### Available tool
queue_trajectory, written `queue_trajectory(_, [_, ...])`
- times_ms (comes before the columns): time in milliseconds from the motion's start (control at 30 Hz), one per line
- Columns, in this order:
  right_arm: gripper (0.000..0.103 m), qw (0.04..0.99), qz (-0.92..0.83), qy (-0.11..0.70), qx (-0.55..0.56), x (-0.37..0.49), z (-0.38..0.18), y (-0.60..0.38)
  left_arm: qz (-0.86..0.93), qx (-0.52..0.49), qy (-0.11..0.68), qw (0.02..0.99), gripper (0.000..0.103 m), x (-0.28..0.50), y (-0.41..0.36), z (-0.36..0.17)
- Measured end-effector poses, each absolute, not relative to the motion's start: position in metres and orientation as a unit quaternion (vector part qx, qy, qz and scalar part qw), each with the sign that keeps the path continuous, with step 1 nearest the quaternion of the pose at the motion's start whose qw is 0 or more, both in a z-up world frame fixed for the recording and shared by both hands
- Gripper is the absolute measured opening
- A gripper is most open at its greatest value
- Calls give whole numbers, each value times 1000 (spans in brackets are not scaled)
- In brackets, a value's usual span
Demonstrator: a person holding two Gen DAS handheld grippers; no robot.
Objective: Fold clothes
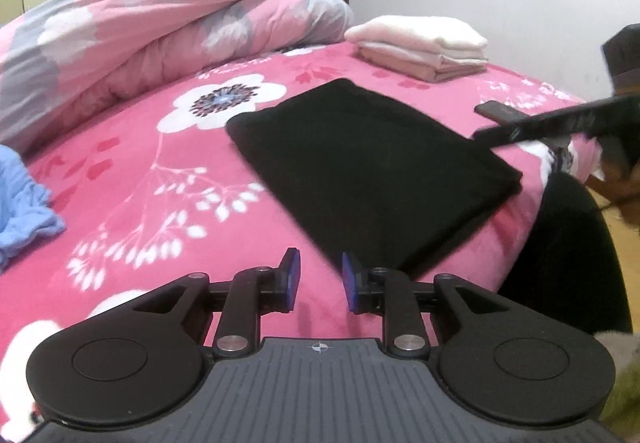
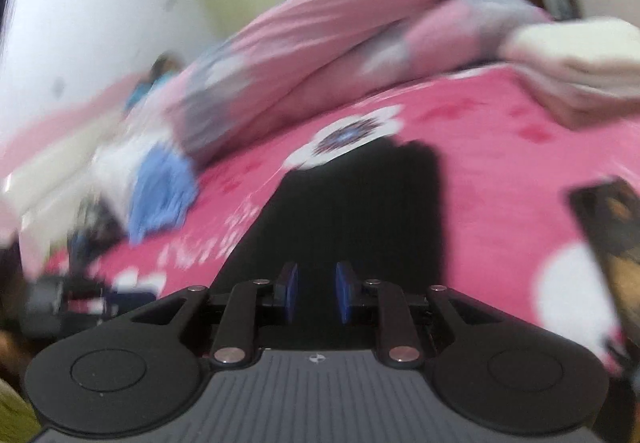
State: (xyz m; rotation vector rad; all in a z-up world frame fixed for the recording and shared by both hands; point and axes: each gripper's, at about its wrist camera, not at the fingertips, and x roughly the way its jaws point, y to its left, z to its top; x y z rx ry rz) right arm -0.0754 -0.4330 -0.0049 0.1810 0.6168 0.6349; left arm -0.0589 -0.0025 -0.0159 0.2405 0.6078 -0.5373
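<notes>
The flat, folded black fabric rectangle (image 1: 372,163) lay on the pink floral bedsheet (image 1: 132,171), its long axis running from ten o'clock to four o'clock. The left gripper (image 1: 319,283) stood at its near corner, pads apart, holding nothing, cloth off toward one o'clock. The right gripper (image 2: 316,297), also parted and empty, hovered directly over the cloth at twelve o'clock, so it looked nearer. A crumpled blue garment (image 1: 24,203) lay at nine o'clock, well apart.
</notes>
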Motion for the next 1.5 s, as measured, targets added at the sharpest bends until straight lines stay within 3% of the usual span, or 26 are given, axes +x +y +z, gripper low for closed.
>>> queue_trajectory(200, [22,890,290,351,14,-79,-35,-402,-262,137,315,902,27,-53,-14,-37])
queue_trajectory(300, [22,892,290,347,5,-96,-32,-409,-263,119,309,906,34,-50,-5,-28])
queue_trajectory(533, [22,913,256,316,29,-88,-13,-427,-277,108,266,917,52,-33,-18,-13])
queue_trajectory(667, [22,921,249,300,29,-74,-14,-430,-306,103,269,907,55,-25,-38,-24])
queue_trajectory(800, [22,905,247,347,13,-65,-34,-429,-327,117,296,890,56,-21,-46,-41])
queue_trajectory(867, [22,903,255,345,41,-60,-25,-438,-333,120,294,888,62,-22,-43,-42])
queue_trajectory(1133, [23,900,232,315,192,19,-2,-472,-356,74,298,883,71,0,-36,-32])
queue_trajectory(1500, [23,894,226,352,162,128,-19,-442,-375,61,301,874,77,22,-36,-51])
